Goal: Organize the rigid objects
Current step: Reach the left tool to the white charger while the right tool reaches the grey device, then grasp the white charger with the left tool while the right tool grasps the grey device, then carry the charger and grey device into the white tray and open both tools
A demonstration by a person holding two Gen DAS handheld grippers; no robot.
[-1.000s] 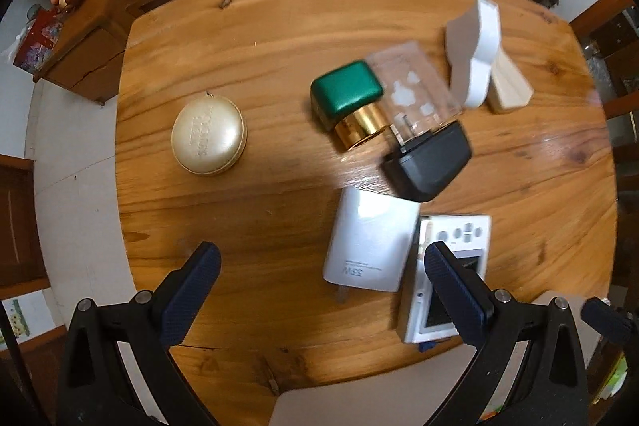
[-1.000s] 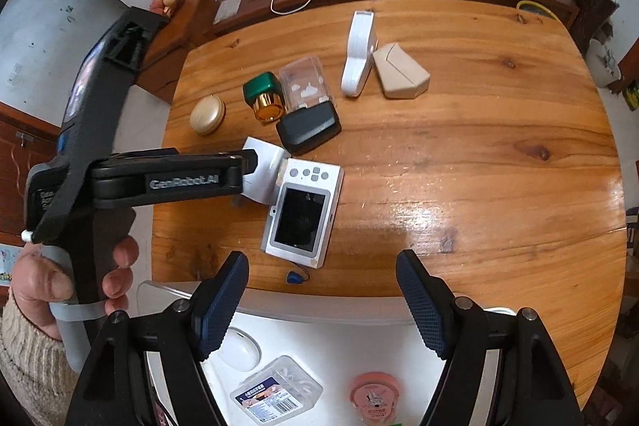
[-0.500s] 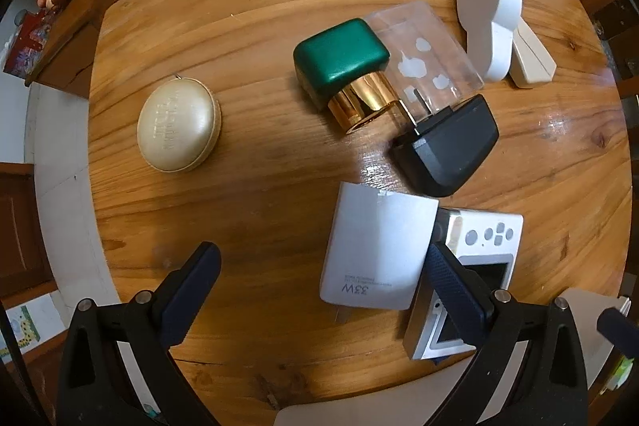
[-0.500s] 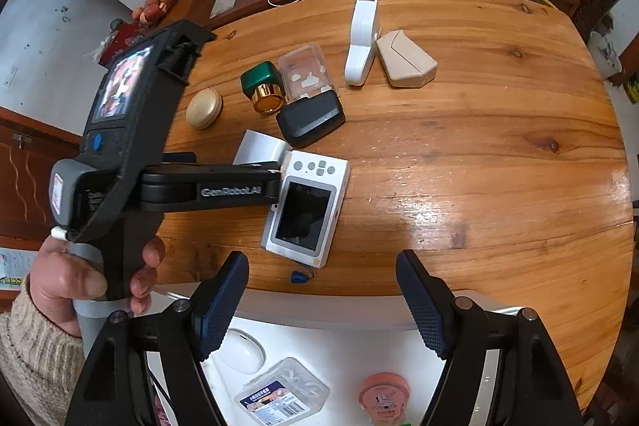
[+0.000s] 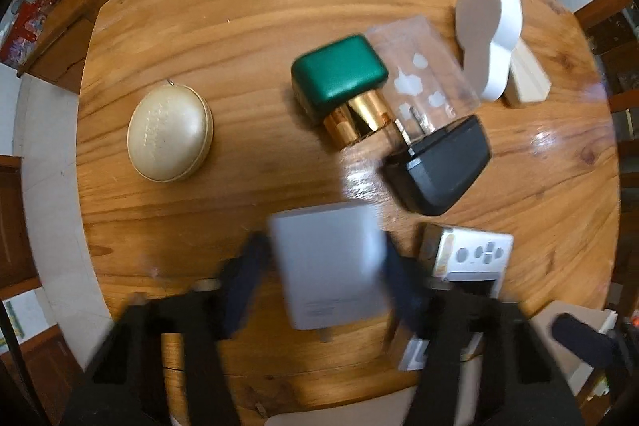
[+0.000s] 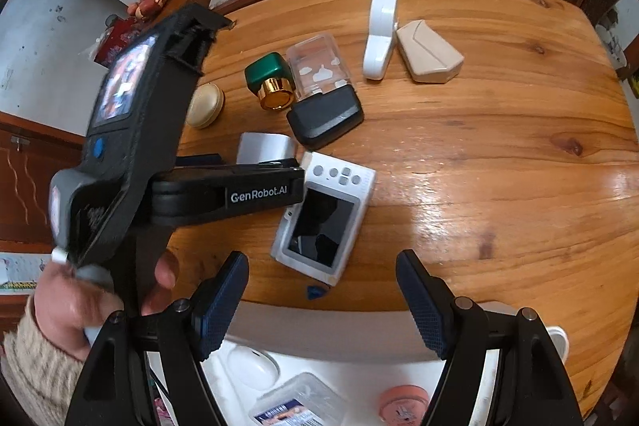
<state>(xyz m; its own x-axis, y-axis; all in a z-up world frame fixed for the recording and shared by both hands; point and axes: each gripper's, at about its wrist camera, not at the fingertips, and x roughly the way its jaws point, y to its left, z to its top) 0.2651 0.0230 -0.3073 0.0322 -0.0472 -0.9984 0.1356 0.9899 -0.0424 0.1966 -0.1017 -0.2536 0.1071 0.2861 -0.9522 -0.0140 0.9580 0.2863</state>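
My left gripper (image 5: 325, 276) has its jaws closed in on both sides of the white charger block (image 5: 329, 266) on the round wooden table (image 5: 247, 18); the view is motion-blurred. The charger also shows in the right wrist view (image 6: 263, 146), behind the left gripper's finger. My right gripper (image 6: 321, 302) is open and empty above the table's near edge, just short of the white digital camera (image 6: 323, 218). The black case (image 5: 439, 166), green and gold box (image 5: 343, 86) and clear plastic box (image 5: 419, 66) lie beyond the charger.
A cream round case (image 5: 169, 132) lies at the left. A white upright device (image 6: 379, 30) and a beige case (image 6: 429, 50) sit at the far side. A white tray (image 6: 359, 370) below the table edge holds a mouse, a clear box and a pink tin.
My left gripper has moved forward and its jaws have closed from wide open onto the sides of the white charger. The right gripper has barely moved.
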